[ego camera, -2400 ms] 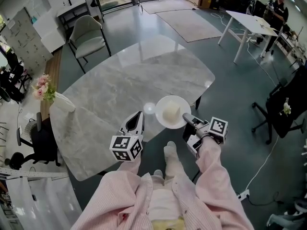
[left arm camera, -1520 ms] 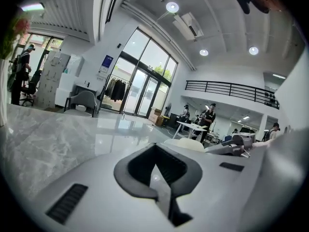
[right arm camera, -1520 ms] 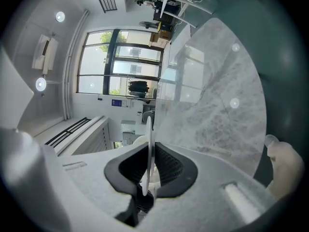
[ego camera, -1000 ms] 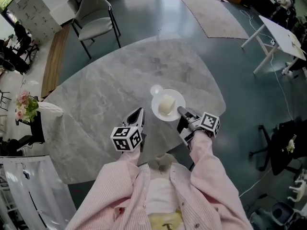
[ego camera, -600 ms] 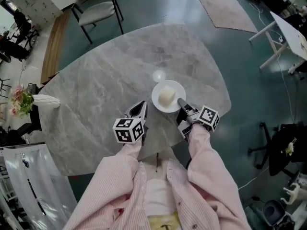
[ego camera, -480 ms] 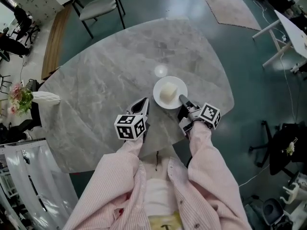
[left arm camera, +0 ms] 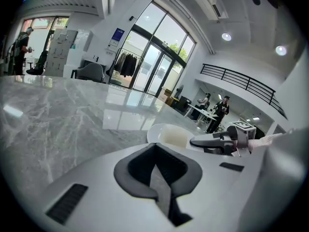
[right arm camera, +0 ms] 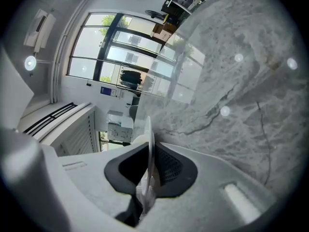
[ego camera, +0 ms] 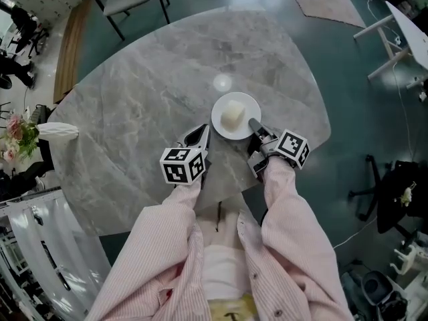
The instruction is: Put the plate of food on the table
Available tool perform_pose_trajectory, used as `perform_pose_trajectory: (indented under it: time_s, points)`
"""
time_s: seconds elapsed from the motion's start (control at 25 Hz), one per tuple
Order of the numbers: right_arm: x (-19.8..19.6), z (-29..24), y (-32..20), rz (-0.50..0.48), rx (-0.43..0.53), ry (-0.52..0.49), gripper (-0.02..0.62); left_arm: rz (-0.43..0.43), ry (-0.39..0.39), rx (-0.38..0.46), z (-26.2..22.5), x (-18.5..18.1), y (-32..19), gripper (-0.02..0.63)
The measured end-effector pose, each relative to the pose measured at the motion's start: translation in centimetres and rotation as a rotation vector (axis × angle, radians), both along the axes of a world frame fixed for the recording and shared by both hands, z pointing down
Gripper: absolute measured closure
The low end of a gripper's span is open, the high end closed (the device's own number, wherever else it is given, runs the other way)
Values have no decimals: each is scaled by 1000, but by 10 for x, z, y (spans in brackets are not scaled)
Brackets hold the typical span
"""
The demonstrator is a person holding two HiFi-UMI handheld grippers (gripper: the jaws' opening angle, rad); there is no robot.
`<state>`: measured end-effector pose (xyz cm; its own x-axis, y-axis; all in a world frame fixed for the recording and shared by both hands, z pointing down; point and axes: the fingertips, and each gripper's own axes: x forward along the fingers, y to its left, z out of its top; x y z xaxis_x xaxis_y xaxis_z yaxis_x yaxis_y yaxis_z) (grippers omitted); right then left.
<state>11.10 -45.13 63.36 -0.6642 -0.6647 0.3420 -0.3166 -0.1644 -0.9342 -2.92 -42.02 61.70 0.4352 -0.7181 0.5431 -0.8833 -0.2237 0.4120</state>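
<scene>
The grey marble surface (ego camera: 154,79) fills most of the room in front of me. Over its near edge sits a white plate (ego camera: 235,116) carrying a pale block of food (ego camera: 233,114); whether it rests on the stone I cannot tell. The right tool (ego camera: 254,124) has its jaws clamped narrowly on the plate's near-right rim, the pink sleeve (ego camera: 294,233) behind it reaching forward. The left tool (ego camera: 202,132) hangs just beside the plate, to its left, jaws pressed together on nothing, pointing forward over the stone.
</scene>
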Motion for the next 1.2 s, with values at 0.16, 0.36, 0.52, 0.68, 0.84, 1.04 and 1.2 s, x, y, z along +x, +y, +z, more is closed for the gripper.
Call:
perform_pose_trajectory:
  time_s: [0.16,0.36,0.52,0.68,0.84,1.04,1.2]
  points:
    - [0,4,1,5,-25,30,571,7,4,-9,3,1,1,611]
    - [0,8,1,-19,-38,129,571,10,5,-14,4,2,3,611]
    - [0,8,0,-63,-25,220,571,15,6,-14,3,4,3,611]
    - [-2,11,1,-112,-22,320,555,16,6,-16,4,6,5,611]
    - [0,12,1,-145,-11,412,538,18,4,-20,4,5,5,611]
    - [-1,12,3,-192,0,509,515,20,3,-17,2,5,5,611]
    - [-1,11,3,-202,6,549,497,21,2,-16,1,4,6,611]
